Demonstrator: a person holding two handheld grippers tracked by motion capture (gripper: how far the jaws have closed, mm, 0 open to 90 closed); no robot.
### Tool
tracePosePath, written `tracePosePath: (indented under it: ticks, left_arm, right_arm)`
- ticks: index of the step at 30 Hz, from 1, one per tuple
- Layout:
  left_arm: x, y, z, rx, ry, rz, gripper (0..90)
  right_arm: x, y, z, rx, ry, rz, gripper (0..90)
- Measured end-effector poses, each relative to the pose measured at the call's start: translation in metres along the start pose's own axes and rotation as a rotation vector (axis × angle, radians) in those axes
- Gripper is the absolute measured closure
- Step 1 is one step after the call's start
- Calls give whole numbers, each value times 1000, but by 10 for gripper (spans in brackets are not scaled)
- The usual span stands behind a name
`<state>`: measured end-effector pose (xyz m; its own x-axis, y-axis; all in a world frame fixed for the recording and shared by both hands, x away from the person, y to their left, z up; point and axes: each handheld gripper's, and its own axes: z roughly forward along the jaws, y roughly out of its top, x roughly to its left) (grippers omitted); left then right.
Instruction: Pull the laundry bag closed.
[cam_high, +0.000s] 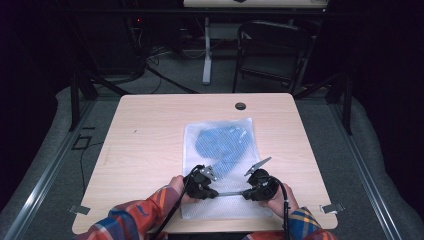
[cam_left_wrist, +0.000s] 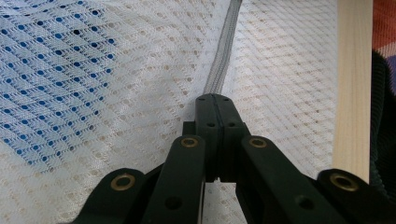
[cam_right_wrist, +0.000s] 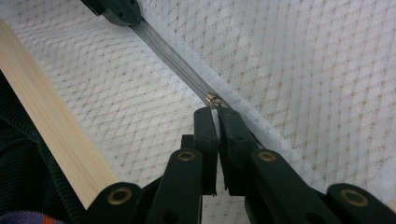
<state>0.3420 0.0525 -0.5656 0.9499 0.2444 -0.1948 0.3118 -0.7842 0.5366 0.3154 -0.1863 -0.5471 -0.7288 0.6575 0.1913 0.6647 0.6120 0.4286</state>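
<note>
One mesh bag (cam_high: 220, 150), one blue item (cam_high: 222, 142) inside, one zipper (cam_right_wrist: 177, 60); left gripper (cam_left_wrist: 215, 100) clamped on zipper tape, right gripper (cam_right_wrist: 215, 112) pinching its slider (cam_right_wrist: 213, 100)

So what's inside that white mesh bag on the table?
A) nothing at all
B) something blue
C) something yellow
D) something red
B: a blue item shows through the white mesh bag in the high view, and blue shows behind the mesh in the left gripper view too.
</note>
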Motion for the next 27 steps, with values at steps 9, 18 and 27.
tracePosePath:
  ticks: [9, 18, 27]
  left_arm:
    - [-2, 3, 1, -5, 8, -35, 900]
    - [-15, 24, 18, -57, 32, 18, 900]
    - [-14, 30, 27, -58, 29, -17, 900]
  right_arm:
    - [2, 0, 0, -2, 0, 11, 868]
    - [1, 0, -1, -8, -2, 18, 868]
    - [1, 1, 3, 9, 0, 21, 863]
